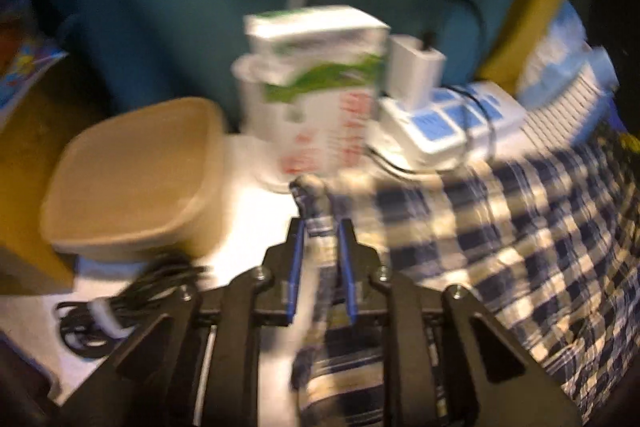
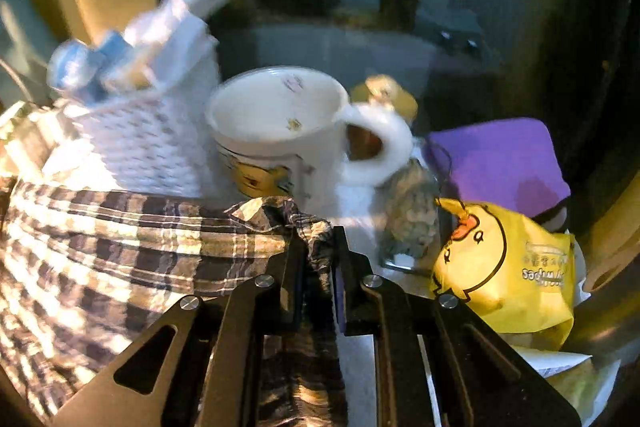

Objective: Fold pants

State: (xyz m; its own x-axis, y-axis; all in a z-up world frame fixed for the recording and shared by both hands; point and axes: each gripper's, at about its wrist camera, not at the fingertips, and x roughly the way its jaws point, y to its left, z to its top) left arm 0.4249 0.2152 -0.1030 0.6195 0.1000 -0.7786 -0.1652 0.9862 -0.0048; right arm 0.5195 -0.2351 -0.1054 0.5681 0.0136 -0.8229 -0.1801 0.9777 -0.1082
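Observation:
The pants [image 1: 500, 235] are blue-and-cream checked cloth, spread to the right in the left wrist view and to the left in the right wrist view [image 2: 100, 251]. My left gripper [image 1: 320, 227] is shut on a bunched corner of the pants just above the white tabletop. My right gripper [image 2: 316, 239] is shut on another bunched corner of the pants, close in front of a white mug [image 2: 280, 131]. Both views are blurred by motion.
Left view: a tan lidded container [image 1: 136, 175], a white-and-green carton [image 1: 320, 87], a power strip with a charger [image 1: 448, 119], a coiled black cable [image 1: 120, 307]. Right view: a white woven basket [image 2: 148, 139], a small jar [image 2: 412, 219], a yellow wipes pack [image 2: 504, 267], a purple item [image 2: 496, 163].

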